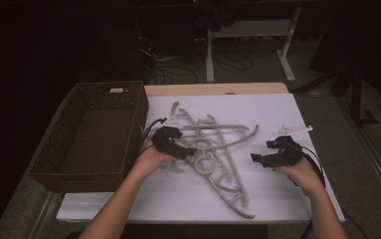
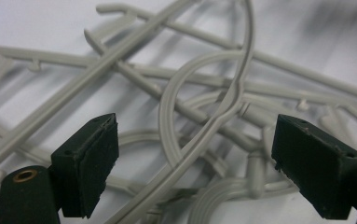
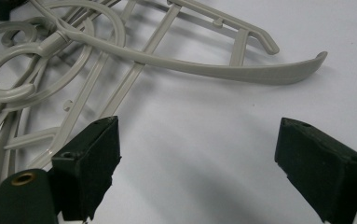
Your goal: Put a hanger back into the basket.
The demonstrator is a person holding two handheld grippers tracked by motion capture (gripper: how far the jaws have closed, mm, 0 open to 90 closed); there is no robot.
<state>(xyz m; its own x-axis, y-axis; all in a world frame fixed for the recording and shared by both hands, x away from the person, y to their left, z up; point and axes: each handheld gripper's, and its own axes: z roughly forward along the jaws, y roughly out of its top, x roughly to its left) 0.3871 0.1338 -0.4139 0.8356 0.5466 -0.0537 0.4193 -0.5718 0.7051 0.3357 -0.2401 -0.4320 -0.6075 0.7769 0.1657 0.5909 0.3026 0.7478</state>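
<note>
I am working at the table (image 1: 277, 209), where the wicker basket (image 1: 53, 164) at my left is sitting empty, so nothing is packed yet. The grey hangers (image 1: 213, 149) are lying tangled mid-table. My left hand-held gripper (image 2: 195, 158) is gaping over one hanger; my right hand-held gripper (image 3: 197, 163) is hanging open, holding nothing.

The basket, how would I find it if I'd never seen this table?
Find the white sheet covering the table, with tangled grey hangers in its middle. The basket sits off the sheet's left edge. It is the one dark brown, woven, box-shaped thing there.
</note>
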